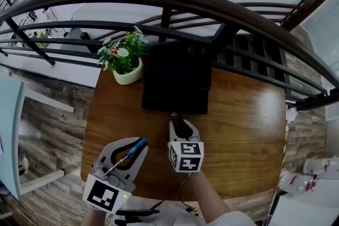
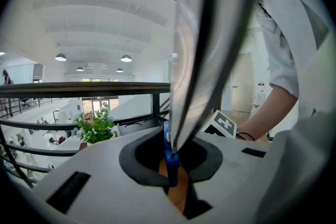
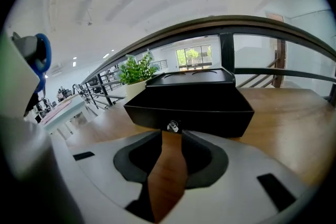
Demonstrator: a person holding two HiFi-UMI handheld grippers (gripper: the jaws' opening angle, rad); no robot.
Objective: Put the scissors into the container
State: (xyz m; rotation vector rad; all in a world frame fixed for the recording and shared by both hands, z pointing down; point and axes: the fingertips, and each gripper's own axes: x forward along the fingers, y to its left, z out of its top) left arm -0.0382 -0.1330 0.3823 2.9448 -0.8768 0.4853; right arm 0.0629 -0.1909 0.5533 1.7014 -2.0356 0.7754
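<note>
The scissors (image 1: 127,155) have a blue handle (image 2: 169,160) and long steel blades (image 2: 205,34) that run back toward the camera in the left gripper view. My left gripper (image 1: 136,144) (image 2: 170,165) is shut on the blue handle, above the table's near left part. The container (image 1: 177,77) (image 3: 194,102) is a black box with its lid down, at the table's far middle. My right gripper (image 1: 173,115) (image 3: 172,132) points at its front wall. Its jaws are nearly together, with the small metal latch (image 3: 172,126) pinched at their tips.
A potted plant (image 1: 124,58) (image 3: 137,72) in a white pot stands left of the container. The round wooden table (image 1: 243,124) backs onto a dark railing (image 1: 212,5) with a drop behind it. Bare wood lies to the container's right. Dark cables (image 1: 137,213) lie at the near edge.
</note>
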